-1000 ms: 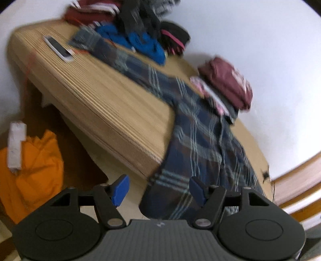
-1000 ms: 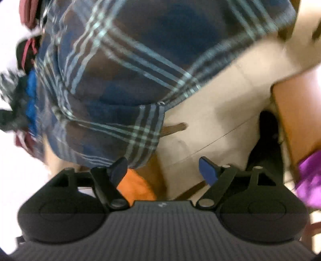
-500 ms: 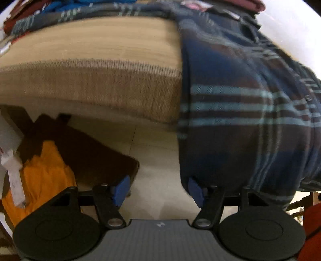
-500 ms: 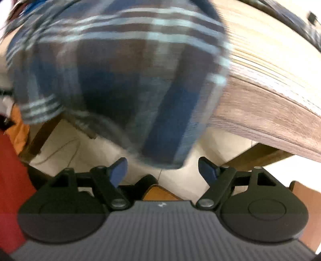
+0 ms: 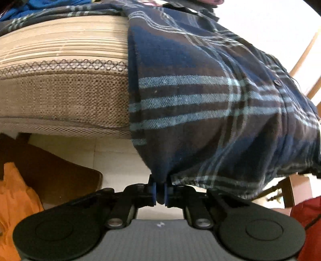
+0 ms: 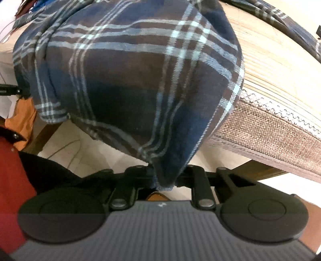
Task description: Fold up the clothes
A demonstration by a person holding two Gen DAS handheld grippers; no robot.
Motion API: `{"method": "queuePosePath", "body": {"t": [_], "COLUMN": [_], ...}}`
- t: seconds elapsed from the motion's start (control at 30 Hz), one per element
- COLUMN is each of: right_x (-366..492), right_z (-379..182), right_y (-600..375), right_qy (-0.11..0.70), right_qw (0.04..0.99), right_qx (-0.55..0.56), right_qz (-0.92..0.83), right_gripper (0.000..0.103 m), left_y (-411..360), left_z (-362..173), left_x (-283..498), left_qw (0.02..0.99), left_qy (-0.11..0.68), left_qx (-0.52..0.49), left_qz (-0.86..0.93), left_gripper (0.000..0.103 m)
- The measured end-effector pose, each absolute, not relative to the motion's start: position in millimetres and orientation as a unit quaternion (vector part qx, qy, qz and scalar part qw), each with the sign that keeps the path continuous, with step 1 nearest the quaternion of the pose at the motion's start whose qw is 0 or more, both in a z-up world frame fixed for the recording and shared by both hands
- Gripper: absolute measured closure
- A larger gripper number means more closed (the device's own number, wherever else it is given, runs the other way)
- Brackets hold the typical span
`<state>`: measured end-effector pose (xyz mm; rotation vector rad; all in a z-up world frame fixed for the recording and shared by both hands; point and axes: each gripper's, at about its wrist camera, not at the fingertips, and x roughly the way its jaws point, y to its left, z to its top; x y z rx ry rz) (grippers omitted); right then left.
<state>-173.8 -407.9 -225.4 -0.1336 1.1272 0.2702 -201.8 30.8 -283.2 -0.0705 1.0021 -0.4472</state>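
Observation:
A dark blue and brown plaid shirt (image 5: 200,96) hangs over the edge of a tan mattress (image 5: 60,94). My left gripper (image 5: 159,192) is shut on the shirt's lower left hem corner, below the mattress edge. In the right wrist view the same plaid shirt (image 6: 130,80) drapes down over the mattress (image 6: 270,120). My right gripper (image 6: 164,180) is shut on the shirt's lower right hem corner; the cloth hides its fingertips.
An orange garment (image 5: 16,200) lies on the floor at the left beside a dark brown piece (image 5: 60,176). Blue clothing (image 5: 30,8) sits on top of the mattress at the back. Something red (image 6: 12,190) is close at the left of the right wrist view.
Both grippers dropped below the mattress edge, moved in on the hanging hem and closed on it; a second ago both were open.

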Motion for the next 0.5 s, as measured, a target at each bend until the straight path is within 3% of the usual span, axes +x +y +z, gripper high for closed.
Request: {"method": "queuePosePath", "body": {"t": [0.4,0.43,0.5], "right_x": [-200.6,-195.5,-187.9], "right_z": [-211.1,-210.8,-214.7], "right_y": [-408.4,-404.7,-395.7], "right_qy": [0.556,0.558,0.574], "right_qw": [0.821,0.819,0.811], "right_qx": [-0.079,-0.078,-0.072], "right_qz": [0.106,0.105,0.09], "right_gripper": [0.09,0.09,0.085], "left_y": [76.6,79.9,86.5], "left_z": [-256.7,-258.5,-262.1], "left_x": [-212.2,-211.1,-208.7], "left_qw": [0.853,0.852,0.849], "left_qy": [0.47,0.476,0.489], "left_qx": [0.004,0.0,-0.006], "left_qz": [-0.226,-0.218,-0.202], "left_gripper": [0.096,0.095,0.079]}}
